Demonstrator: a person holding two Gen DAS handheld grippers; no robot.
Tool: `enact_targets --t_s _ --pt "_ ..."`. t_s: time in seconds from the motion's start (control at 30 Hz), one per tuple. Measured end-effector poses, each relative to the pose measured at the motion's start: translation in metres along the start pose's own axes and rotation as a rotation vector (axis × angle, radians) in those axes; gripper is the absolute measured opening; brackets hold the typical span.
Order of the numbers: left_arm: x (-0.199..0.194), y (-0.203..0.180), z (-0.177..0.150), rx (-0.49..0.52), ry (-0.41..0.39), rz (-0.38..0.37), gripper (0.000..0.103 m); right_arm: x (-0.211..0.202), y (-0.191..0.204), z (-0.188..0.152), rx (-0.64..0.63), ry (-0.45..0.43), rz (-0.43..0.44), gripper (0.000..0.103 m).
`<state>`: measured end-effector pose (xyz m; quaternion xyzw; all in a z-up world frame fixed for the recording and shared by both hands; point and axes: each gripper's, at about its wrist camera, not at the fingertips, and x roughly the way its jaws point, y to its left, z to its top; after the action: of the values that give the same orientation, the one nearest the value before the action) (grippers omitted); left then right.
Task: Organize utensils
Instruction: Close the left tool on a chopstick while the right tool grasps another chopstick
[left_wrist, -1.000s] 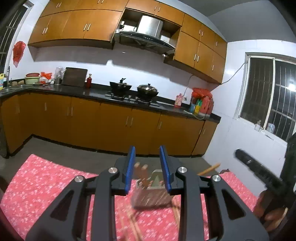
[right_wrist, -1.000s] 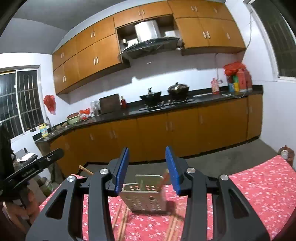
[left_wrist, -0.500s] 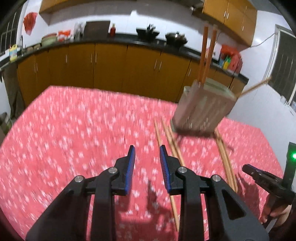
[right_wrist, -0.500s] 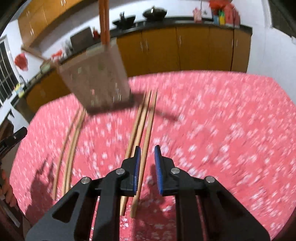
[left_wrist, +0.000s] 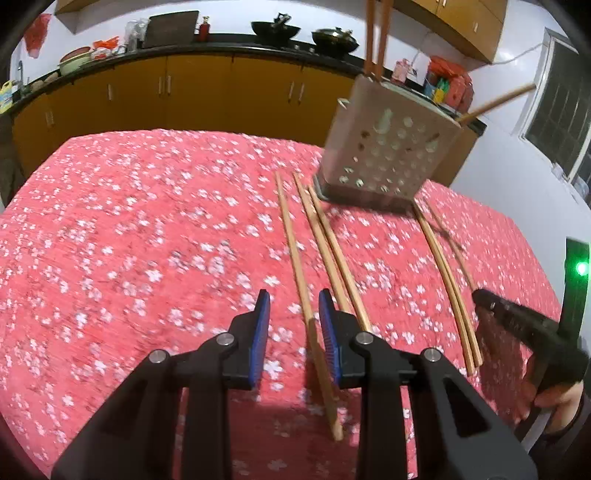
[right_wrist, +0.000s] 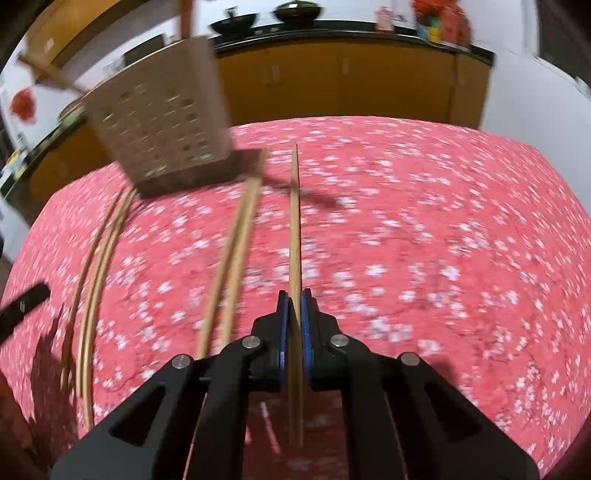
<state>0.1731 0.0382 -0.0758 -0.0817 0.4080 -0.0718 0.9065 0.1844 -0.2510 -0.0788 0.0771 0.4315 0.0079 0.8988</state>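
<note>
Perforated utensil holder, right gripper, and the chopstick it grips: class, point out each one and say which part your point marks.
Perforated utensil holder (left_wrist: 388, 155), left wrist view: its holed front wall.
Right gripper (right_wrist: 294, 301), right wrist view: midway between its blue fingertips.
Gripped chopstick (right_wrist: 294, 221), right wrist view: mid-shaft, ahead of the gripper.

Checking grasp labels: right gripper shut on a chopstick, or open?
Shut. The right gripper has its blue fingers pressed against both sides of one chopstick.
</note>
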Motion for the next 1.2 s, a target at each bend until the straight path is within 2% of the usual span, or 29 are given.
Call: enact_targets --t_s 0.23,0.27,0.3,0.33,0.43,0.6,0.73,1.2 --pt "0.017 -0.014 -0.010 0.033 0.048 0.016 0.027 -0.003 -0.009 -0.003 0.011 -0.003 0.002 0.008" --pt "0.019 -0.015 -0.011 0.040 0.050 0.024 0.024 -0.003 -0.009 -0.002 0.010 -0.004 0.005 0.008" --pt "0.021 -0.019 -0.013 0.060 0.054 0.043 0.015 -0.004 -0.009 -0.003 0.009 -0.005 0.008 0.008" --pt "0.024 -0.021 -0.014 0.080 0.059 0.061 0.010 -0.005 -0.008 -0.004 0.005 -0.005 0.014 0.008" --pt "0.024 -0.019 -0.013 0.111 0.054 0.091 0.008 -0.007 -0.007 -0.006 -0.004 -0.004 0.030 0.008" --pt "0.026 0.008 0.000 0.076 0.058 0.124 0.008 -0.006 -0.004 -0.007 -0.023 -0.013 0.040 0.008" --pt "0.024 0.021 0.001 0.049 0.050 0.103 0.008 -0.005 -0.002 -0.008 -0.034 -0.023 0.036 0.008" --pt "0.022 0.020 0.000 0.045 0.041 0.096 0.010 -0.005 0.001 -0.008 -0.041 -0.026 0.030 0.008"
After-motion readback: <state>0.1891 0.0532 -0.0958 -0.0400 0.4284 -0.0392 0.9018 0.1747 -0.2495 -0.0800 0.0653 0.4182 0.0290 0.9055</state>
